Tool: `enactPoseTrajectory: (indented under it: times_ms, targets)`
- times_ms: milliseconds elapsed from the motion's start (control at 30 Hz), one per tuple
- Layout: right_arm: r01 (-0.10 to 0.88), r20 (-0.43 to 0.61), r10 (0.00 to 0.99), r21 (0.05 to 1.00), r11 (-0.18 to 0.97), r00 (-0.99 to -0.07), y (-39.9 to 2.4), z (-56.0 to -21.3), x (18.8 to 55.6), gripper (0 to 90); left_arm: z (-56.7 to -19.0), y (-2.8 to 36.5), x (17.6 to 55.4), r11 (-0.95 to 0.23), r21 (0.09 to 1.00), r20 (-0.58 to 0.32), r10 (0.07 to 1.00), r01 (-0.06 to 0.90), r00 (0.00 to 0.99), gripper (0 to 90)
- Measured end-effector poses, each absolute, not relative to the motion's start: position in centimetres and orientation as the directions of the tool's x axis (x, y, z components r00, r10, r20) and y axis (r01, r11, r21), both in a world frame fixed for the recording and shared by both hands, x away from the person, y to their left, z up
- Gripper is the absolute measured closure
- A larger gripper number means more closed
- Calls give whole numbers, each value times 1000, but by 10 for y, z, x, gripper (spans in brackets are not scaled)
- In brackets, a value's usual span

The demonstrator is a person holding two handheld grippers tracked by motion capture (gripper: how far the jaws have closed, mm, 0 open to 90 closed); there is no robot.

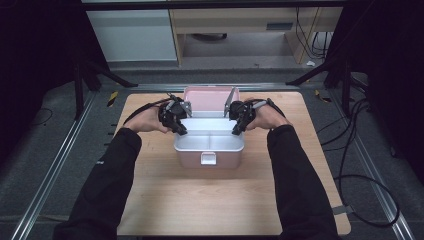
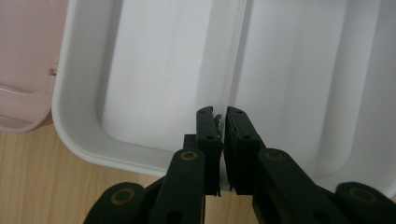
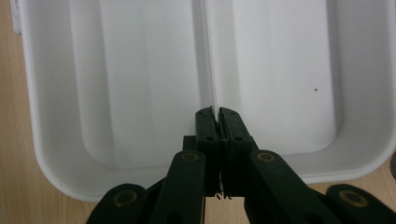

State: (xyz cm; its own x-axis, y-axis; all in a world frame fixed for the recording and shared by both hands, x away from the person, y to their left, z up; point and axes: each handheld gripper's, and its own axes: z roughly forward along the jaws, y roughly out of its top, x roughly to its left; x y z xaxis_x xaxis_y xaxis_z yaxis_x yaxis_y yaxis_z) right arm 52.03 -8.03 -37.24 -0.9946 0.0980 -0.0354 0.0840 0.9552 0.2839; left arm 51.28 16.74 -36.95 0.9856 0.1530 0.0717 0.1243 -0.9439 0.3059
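Tray (image 1: 210, 141) in pink box (image 1: 209, 159), mid-table (image 1: 165, 210). Left gripper (image 1: 181, 131) clamped on divider (image 2: 233, 70) at left end, right gripper (image 1: 236, 130) clamped at right end.

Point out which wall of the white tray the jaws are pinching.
The middle divider, the ridge across the white tray, not one of its outer rim walls. The left gripper clamps its left end, the right gripper its right end.

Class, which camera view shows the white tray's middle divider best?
The right gripper view: the divider runs up from the right tongs, shut on it. The left gripper view shows it similarly, slanted; the high view shows a faint line.
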Motion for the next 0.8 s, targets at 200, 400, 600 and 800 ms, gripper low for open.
enactPoseTrajectory:
  times_ms: [200, 400, 600, 800]
  targets:
    - [73, -68, 97, 297, 952, -993, -82, -366, 517, 874, -361, 163, 508, -955, 278, 103, 136, 103, 985, 861]
    - [60, -98, 96, 321, 945, -991, -87, -350, 510, 874, -338, 164, 500, -949, 303, 133, 130, 85, 983, 864]
    - [57, -105, 97, 333, 941, -990, -90, -328, 492, 877, -319, 164, 481, -946, 316, 131, 119, 72, 984, 863]
    - [39, -129, 84, 321, 946, -988, -90, -312, 460, 885, -306, 165, 454, -939, 338, 143, 116, 62, 983, 858]
